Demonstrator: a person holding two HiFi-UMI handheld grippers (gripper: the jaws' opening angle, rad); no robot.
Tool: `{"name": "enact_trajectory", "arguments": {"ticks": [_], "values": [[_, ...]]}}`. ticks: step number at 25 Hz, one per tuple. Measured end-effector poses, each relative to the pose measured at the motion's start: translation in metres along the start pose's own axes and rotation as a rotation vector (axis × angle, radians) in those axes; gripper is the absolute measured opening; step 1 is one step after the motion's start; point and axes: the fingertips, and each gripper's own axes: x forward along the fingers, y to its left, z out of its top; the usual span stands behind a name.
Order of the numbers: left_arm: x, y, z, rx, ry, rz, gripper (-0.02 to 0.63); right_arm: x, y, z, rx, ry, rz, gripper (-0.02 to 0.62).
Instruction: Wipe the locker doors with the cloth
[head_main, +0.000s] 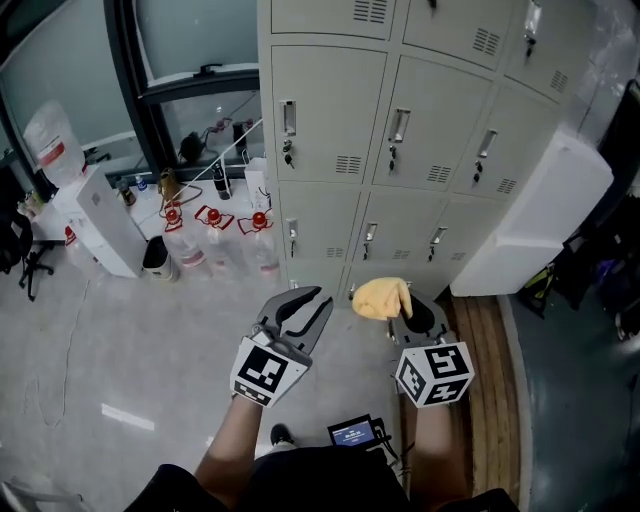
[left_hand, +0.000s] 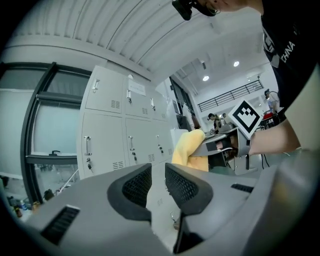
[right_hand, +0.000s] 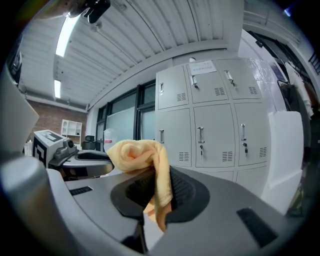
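Grey locker doors (head_main: 330, 110) with chrome handles stand ahead of me in rows, also seen in the left gripper view (left_hand: 107, 135) and the right gripper view (right_hand: 200, 125). My right gripper (head_main: 402, 308) is shut on a bunched yellow cloth (head_main: 382, 297), held level and short of the lockers. In its own view the cloth (right_hand: 137, 152) bulges above the jaws and a fold hangs down between them (right_hand: 157, 189). My left gripper (head_main: 305, 300) is beside it on the left, open, with nothing between its pads (left_hand: 158, 172). From the left gripper view the cloth (left_hand: 189, 147) and the right gripper show to the right.
Clear bottles with red caps (head_main: 212, 240) stand on the floor left of the lockers, next to a white dispenser (head_main: 100, 220) and a water jug (head_main: 50, 145). A white panel (head_main: 530, 220) leans against the lockers at right, above a wooden floor strip (head_main: 490, 340).
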Motion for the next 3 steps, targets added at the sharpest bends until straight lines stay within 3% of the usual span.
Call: {"name": "enact_trajectory", "arguments": {"ticks": [3], "values": [[0.0071,-0.0148,0.007,0.016,-0.005,-0.008,0.078,-0.0091,-0.0075,0.0037,-0.006,-0.012,0.001,0.071]]}}
